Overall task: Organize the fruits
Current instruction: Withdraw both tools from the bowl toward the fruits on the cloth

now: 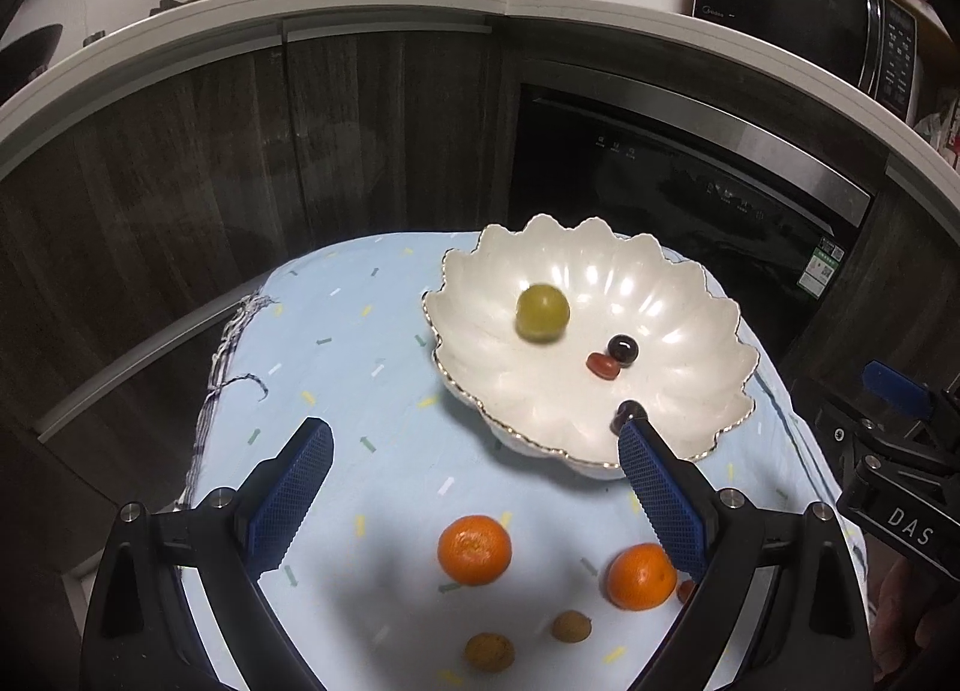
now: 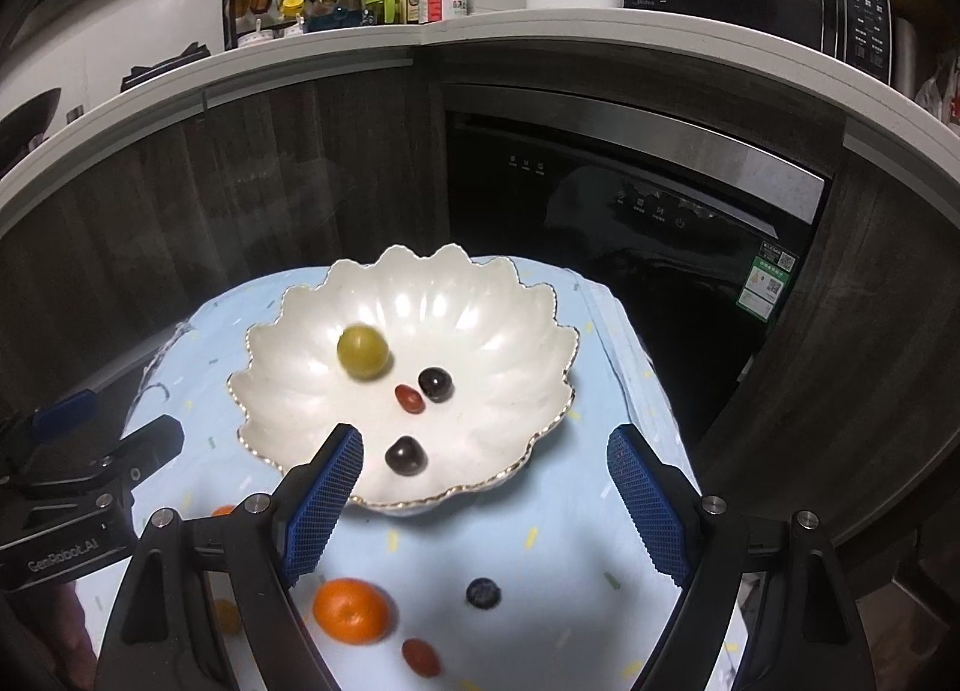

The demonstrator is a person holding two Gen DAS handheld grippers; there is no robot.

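The left claw (image 1: 474,502) gapes wide and empty at the bottom of the frame, above two oranges (image 1: 474,549) on the pale blue tablecloth (image 1: 336,367). At centre right, a white scalloped ceramic bowl (image 1: 678,295) holds a round green fruit (image 1: 542,312).

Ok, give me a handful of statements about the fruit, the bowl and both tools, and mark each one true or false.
1. A green fruit lies inside the white bowl. True.
2. The left tool grips an orange. False: it is open and empty; two oranges lie on the cloth.
3. The bowl holds four fruits. True: the green one, two dark ones and a small red one.
4. The right tool is shut on a blueberry. False: it is open; the blueberry lies on the blue cloth.
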